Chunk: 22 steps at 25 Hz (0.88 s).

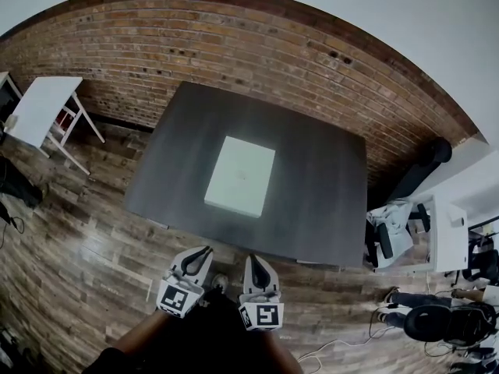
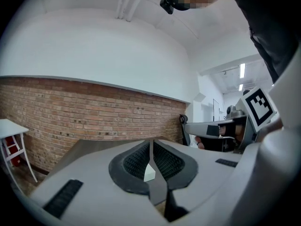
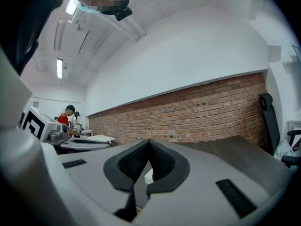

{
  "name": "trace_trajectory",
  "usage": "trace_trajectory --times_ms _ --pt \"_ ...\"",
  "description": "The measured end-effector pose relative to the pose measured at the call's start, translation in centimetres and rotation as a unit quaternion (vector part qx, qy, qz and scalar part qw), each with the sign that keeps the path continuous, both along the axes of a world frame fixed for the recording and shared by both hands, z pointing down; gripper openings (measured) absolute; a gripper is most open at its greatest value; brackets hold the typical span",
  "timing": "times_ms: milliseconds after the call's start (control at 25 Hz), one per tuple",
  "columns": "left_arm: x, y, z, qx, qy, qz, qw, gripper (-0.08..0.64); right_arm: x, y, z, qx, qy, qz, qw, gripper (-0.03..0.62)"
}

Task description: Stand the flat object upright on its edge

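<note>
A flat white rectangular object (image 1: 240,175) lies face down in the middle of the dark table (image 1: 312,209). Both grippers hover side by side over the floor just short of the table's near edge, well apart from the object. My left gripper (image 1: 204,251) is shut with nothing in it, and so is my right gripper (image 1: 251,259). Through the narrow slit below the left gripper's (image 2: 150,147) closed pads a sliver of the white object (image 2: 149,171) shows. The right gripper (image 3: 148,147) view gives the same small glimpse of the white object (image 3: 148,177).
A red brick wall (image 1: 257,37) runs behind the table. A white side table (image 1: 43,106) stands at the far left. Grey equipment and a white stand (image 1: 405,232) crowd the table's right end. Cables (image 1: 327,351) lie on the wooden floor. A distant person (image 3: 68,116) stands far left.
</note>
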State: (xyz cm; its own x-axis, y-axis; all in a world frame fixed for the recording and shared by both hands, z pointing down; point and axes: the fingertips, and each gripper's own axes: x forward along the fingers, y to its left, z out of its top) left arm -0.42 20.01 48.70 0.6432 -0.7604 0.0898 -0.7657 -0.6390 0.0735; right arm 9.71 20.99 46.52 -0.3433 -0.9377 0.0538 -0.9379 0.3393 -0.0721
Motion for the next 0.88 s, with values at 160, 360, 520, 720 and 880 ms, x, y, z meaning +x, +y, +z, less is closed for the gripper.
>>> trace_trajectory --times_ms 160,360,520,720,880 --pt "1.1 -0.9 0.2 0.001 -0.01 -0.005 0.9999 0.049 1.4 -1.4 0.4 0.002 0.0 -0.005 1.0 0.025" --pt "1.0 -2.6 0.7 -0.003 -0.014 -0.018 0.9997 0.049 2.0 -2.8 1.3 -0.003 -0.003 -0.005 1.0 0.025" --pt "0.9 -3.9 1.2 -0.001 -0.008 -0.017 0.9998 0.049 2.0 -3.9 2.0 -0.008 -0.002 -0.002 1.0 0.025" --pt "0.6 -6.4 2.9 -0.014 -0.019 -0.011 0.9997 0.049 2.4 -5.9 3.3 -0.015 0.008 0.012 1.0 0.025" --pt "0.5 -8.5 3.3 -0.014 -0.019 0.0 0.9997 0.049 2.2 -7.7 3.9 -0.026 0.013 0.015 0.999 0.025"
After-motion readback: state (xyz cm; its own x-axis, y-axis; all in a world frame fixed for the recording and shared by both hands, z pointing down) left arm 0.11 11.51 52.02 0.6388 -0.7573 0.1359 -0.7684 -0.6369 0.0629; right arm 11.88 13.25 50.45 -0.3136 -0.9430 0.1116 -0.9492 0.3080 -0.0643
